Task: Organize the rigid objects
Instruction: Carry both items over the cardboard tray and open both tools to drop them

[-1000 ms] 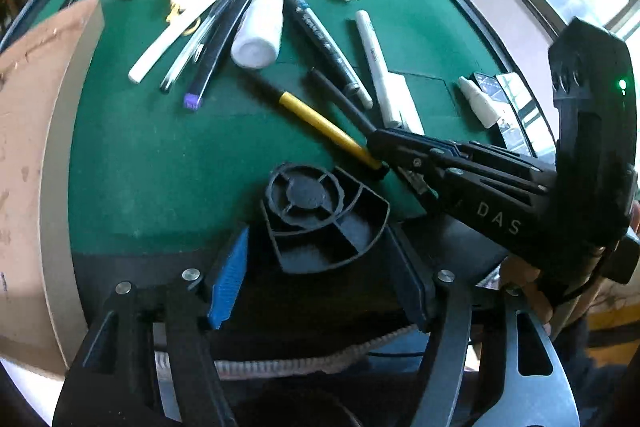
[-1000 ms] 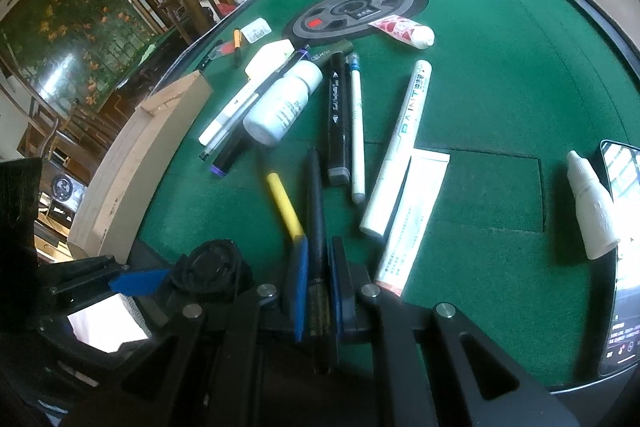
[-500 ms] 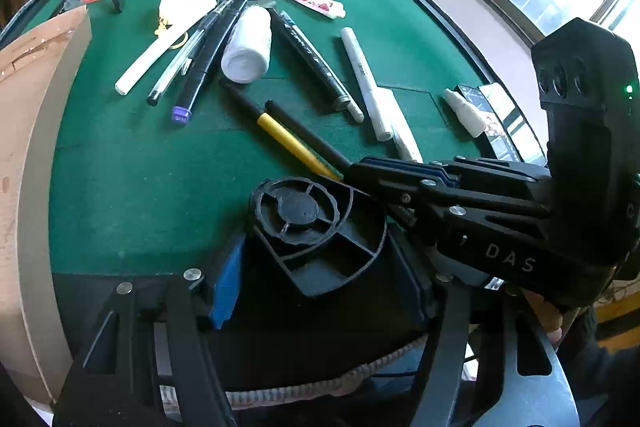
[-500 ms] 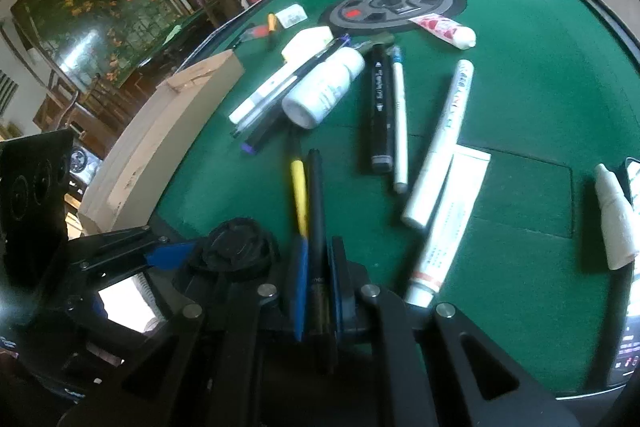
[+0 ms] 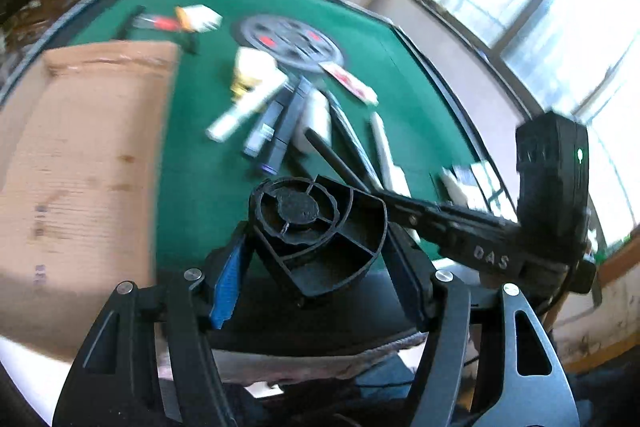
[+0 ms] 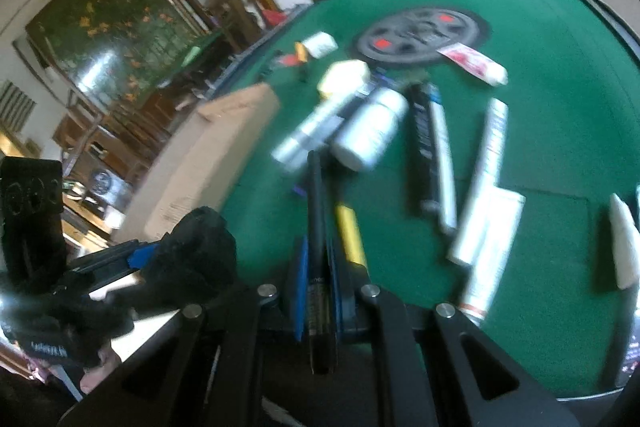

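My left gripper [image 5: 316, 243] is shut on a black plastic part [image 5: 316, 223] with a round ribbed face, held above the near edge of the green table [image 5: 192, 187]. My right gripper [image 6: 318, 259] is shut on a black pen [image 6: 316, 203] that points away over the table, lifted clear of the felt. A yellow pen [image 6: 350, 235] lies just right of it on the table. In the left wrist view the right gripper [image 5: 376, 197] reaches in from the right with the black pen [image 5: 332, 159]. The left gripper [image 6: 140, 255] and its black part [image 6: 200, 239] show at the left of the right wrist view.
A cardboard box [image 5: 80, 167] stands along the table's left side. Beyond the grippers lie a white bottle [image 6: 370, 131], a black marker [image 6: 420, 147], white pens, a white tube [image 6: 486, 267] and a dropper bottle [image 6: 624, 243]. A grey round disc [image 6: 420, 35] sits mid-table.
Both grippers have risen. The black pen has come up off the felt, away from the yellow pen. My left gripper has swung left towards the cardboard box, still holding the black part.
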The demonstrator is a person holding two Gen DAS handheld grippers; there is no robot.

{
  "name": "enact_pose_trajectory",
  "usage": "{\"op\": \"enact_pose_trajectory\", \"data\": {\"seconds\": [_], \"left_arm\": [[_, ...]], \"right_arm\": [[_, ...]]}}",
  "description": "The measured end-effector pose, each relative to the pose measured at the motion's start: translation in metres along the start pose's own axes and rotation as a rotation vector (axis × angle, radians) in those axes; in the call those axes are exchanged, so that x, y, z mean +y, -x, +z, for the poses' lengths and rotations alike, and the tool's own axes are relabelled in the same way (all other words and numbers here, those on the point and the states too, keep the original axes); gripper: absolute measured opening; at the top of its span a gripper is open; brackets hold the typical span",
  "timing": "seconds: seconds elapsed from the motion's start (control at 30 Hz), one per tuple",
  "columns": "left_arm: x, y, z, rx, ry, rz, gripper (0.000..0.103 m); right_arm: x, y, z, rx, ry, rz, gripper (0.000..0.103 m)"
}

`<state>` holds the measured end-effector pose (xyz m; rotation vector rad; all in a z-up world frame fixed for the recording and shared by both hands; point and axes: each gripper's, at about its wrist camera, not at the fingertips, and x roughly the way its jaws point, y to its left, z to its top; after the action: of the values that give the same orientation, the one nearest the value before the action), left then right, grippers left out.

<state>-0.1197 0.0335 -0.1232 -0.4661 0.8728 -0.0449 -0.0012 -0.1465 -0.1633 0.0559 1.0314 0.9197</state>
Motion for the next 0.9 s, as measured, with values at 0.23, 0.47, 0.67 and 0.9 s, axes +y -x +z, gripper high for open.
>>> {"op": "enact_pose_trajectory", "data": {"seconds": [0.23, 0.47, 0.67, 0.9], "left_arm": [[0.062, 0.055, 0.014, -0.126, 0.114, 0.149, 0.065], [0.133, 0.057, 0.013, -0.111, 0.245, 0.284, 0.065], [0.155, 0.044, 0.007, -0.065, 0.254, 0.367, 0.065], [0.166, 0.028, 0.002, -0.004, 0.255, 0.406, 0.065]], "right_arm": [[0.079, -0.039, 0.022, 0.018, 0.095, 0.108, 0.009], [0.139, -0.107, 0.035, 0.083, 0.209, 0.070, 0.009], [0.164, -0.162, 0.043, 0.138, 0.254, 0.005, 0.009], [0.172, -0.177, 0.035, 0.176, 0.290, -0.040, 0.009]]}}
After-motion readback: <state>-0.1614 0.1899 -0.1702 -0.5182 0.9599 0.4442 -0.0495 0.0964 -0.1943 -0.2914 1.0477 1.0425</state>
